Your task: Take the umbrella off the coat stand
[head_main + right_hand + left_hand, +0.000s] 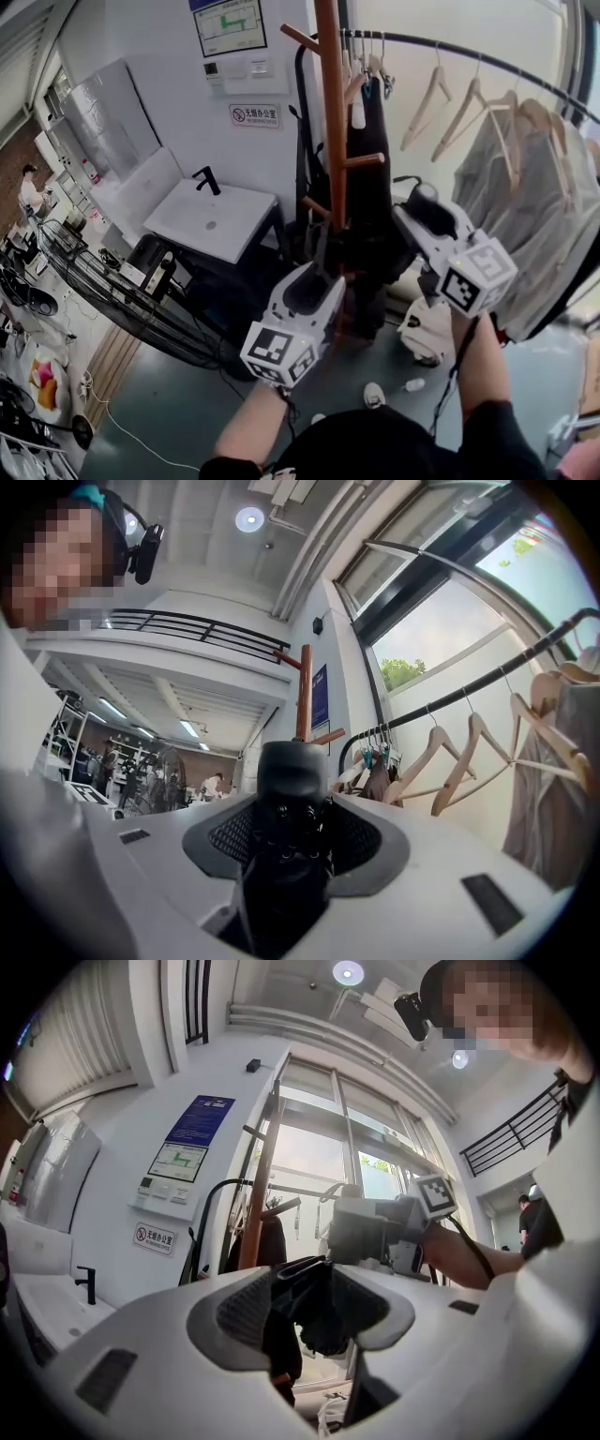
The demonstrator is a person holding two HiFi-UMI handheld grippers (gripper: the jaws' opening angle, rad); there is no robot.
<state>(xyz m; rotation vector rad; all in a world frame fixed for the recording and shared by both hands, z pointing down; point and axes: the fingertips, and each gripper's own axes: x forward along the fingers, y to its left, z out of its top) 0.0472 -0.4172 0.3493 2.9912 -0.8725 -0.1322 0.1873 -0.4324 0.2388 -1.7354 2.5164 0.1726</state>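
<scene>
A tall wooden coat stand with angled pegs rises in the middle of the head view. In front of it both my grippers grip a folded black umbrella. My right gripper is shut on its rounded black handle end, seen up close in the right gripper view. Lower and to the left, my left gripper is shut on the umbrella's bunched black fabric. The umbrella's middle is lost against dark garments behind it. The stand and the right gripper also appear in the left gripper view.
A curved black clothes rail with wooden hangers and grey garments runs to the right. A black garment hangs beside the stand. A white table with a black tap and a large floor fan stand to the left.
</scene>
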